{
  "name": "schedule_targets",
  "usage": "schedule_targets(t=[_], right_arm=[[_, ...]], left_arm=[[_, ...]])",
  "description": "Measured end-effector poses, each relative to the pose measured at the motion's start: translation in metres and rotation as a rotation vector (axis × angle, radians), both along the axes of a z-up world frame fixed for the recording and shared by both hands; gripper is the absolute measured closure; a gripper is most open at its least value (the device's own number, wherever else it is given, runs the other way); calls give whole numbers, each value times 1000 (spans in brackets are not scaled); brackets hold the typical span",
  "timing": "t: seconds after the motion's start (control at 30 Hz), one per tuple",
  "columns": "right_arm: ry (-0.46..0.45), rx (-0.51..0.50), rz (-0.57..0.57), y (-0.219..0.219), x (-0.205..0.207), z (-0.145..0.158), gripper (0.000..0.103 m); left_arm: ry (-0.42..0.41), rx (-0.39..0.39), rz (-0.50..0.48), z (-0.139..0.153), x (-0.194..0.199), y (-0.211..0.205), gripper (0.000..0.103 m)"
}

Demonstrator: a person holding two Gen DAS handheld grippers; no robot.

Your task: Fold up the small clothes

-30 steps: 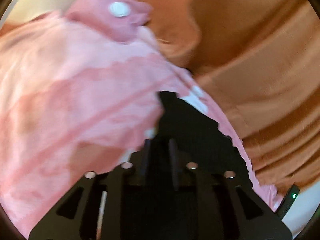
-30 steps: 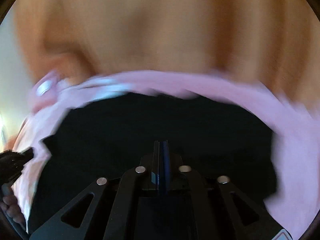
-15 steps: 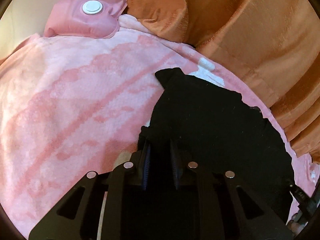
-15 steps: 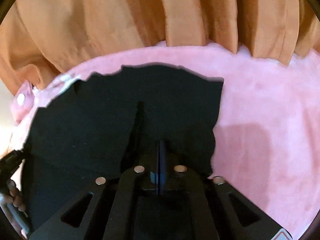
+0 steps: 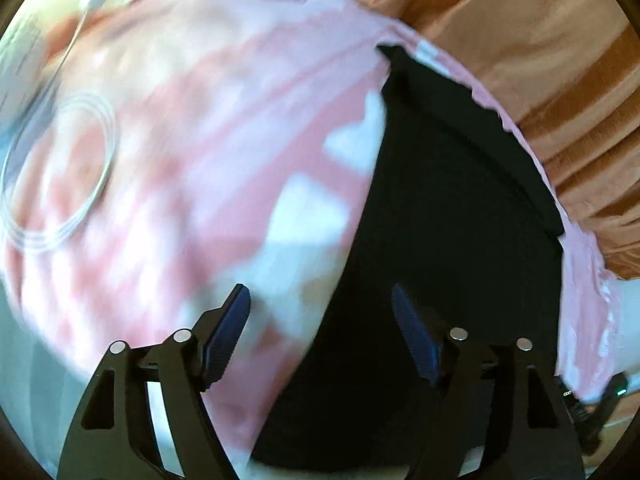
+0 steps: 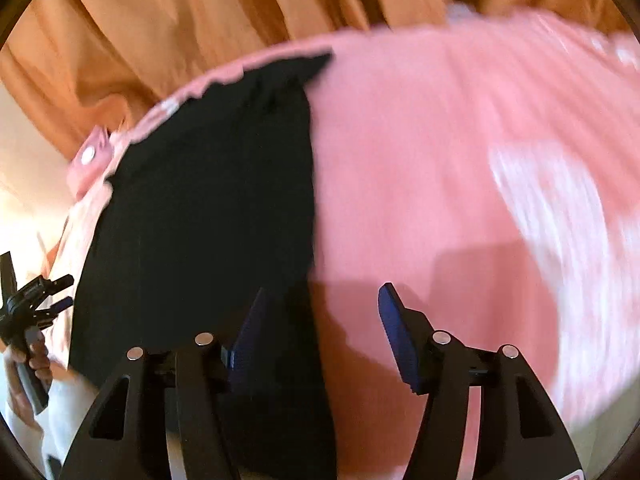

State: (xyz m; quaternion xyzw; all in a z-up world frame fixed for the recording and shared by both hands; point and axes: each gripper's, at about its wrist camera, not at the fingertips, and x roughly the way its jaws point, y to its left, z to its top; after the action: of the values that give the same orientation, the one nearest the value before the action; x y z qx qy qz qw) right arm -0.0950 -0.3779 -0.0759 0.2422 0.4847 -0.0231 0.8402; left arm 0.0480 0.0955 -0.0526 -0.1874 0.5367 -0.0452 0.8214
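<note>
Ahead of both grippers, a black garment (image 5: 452,216) lies flat on a pink blanket (image 5: 200,128); its near hem is cut off behind the gripper bodies, and motion blur softens its outline. Left gripper (image 5: 320,320): released, fingers spread across the garment's left edge, holding nothing. Right gripper (image 6: 320,320): released, spread across its right edge (image 6: 310,184). Bare blanket extends left and right of the garment. Beyond its far edge hangs an orange curtain (image 6: 200,20). A white cable coil (image 5: 60,176) lies far left.
</note>
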Motion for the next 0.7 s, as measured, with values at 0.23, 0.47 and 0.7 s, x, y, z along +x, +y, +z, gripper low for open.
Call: schedule_targets(t=[0.23, 0.47, 0.7], right_arm=[[-16, 111, -2, 23, -31, 1, 40], [-20, 217, -8, 36, -14, -1, 96], [-217, 242, -58, 29, -41, 55, 98]], left_arm=[[9, -97, -27, -6, -45, -4, 15], [17, -52, -61, -6, -40, -12, 85], [-99, -162, -40, 48, -63, 11, 99]])
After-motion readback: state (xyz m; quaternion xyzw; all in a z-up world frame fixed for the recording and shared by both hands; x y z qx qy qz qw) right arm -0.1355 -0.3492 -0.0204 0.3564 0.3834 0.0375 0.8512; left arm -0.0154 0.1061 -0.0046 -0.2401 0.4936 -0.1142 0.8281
